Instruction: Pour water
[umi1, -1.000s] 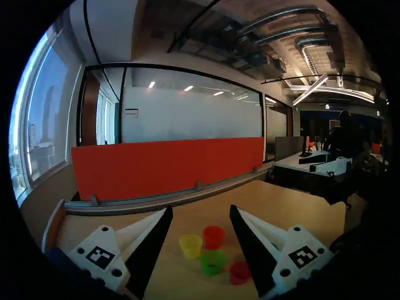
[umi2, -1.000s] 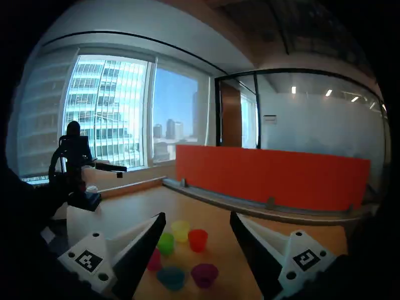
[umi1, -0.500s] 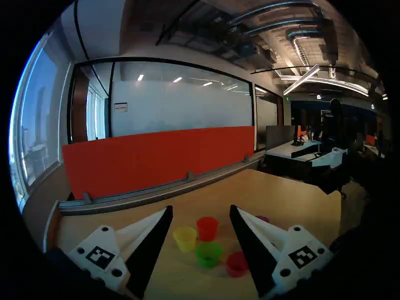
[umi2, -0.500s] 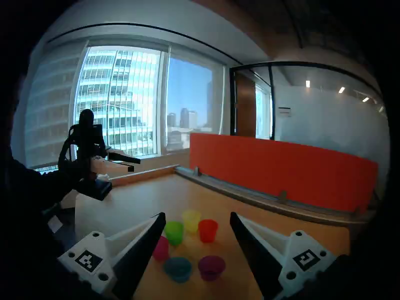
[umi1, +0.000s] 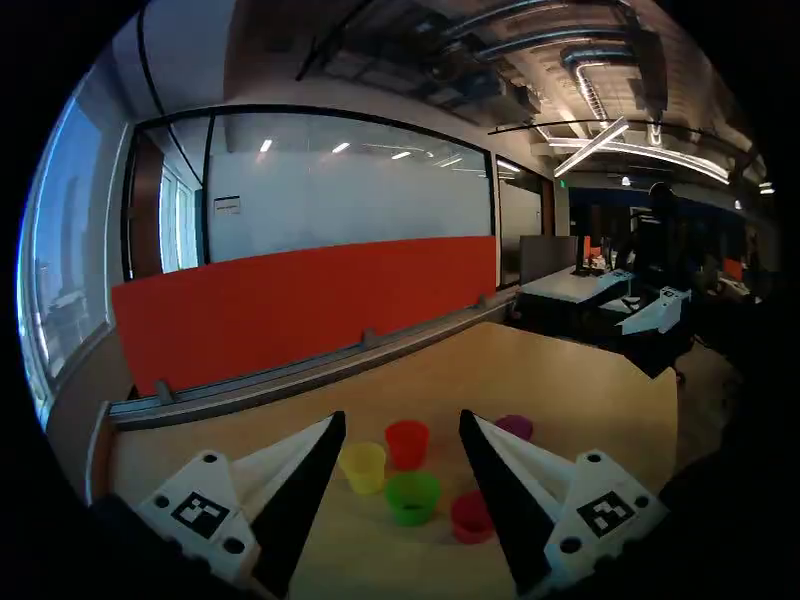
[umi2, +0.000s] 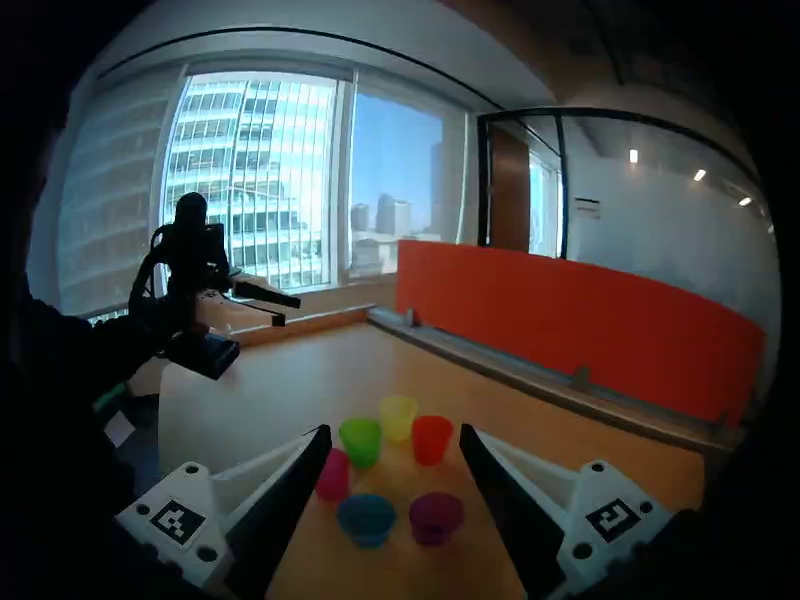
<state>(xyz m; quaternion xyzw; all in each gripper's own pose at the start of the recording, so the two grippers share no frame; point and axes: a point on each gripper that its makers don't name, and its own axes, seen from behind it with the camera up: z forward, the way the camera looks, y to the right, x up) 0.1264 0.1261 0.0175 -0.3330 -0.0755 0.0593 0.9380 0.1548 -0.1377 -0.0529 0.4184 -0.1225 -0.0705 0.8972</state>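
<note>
One worktop (umi2: 280, 385) carries six small cups, no two alike in colour. Taking the green cup (umi2: 361, 440) as the mark in the right gripper view, there is one yellow cup (umi2: 397, 417) just behind and right of it and one red cup (umi2: 431, 438) to its right. One pink cup (umi2: 333, 474) sits just in front and left of it, and one blue cup (umi2: 366, 518) and one purple cup (umi2: 436, 515) sit nearer the camera. In the left gripper view five cups can be counted. There are two tools, the right tool (umi2: 392, 432) and the left tool (umi1: 400, 415), each with two fingers spread apart. One orange partition (umi2: 600, 320) stands beyond the green cup.
</note>
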